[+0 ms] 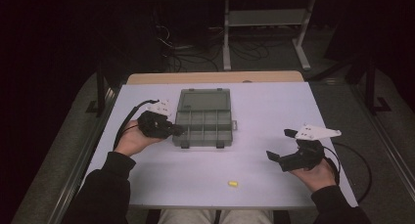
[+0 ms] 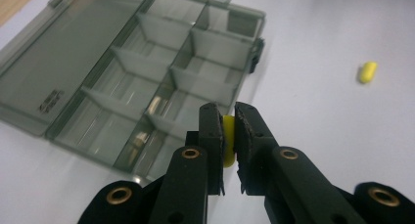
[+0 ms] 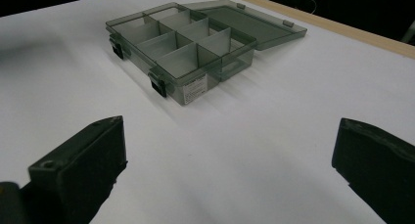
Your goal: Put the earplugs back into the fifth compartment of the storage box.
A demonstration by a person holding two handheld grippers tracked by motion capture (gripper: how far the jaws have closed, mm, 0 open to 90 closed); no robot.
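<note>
A grey see-through compartment box (image 1: 203, 117) lies open at the middle of the table, its lid folded back. My left gripper (image 1: 177, 130) hovers at the box's near left corner, shut on a small yellow piece (image 2: 228, 141) pinched between its pads (image 2: 214, 131). The box (image 2: 147, 82) sits just beyond those tips, and some near compartments hold small metallic bits. A second yellow piece (image 1: 233, 184) lies loose on the table toward the front; it also lies off to the right (image 2: 368, 72). My right gripper (image 1: 280, 149) rests at the right, open with nothing between its jaws, pointed toward the box (image 3: 191, 48).
The white table (image 1: 274, 106) has a wooden strip (image 1: 215, 77) along its far edge. Cables trail from both grippers. A metal stand (image 1: 264, 28) and floor cables lie beyond the table in the dark.
</note>
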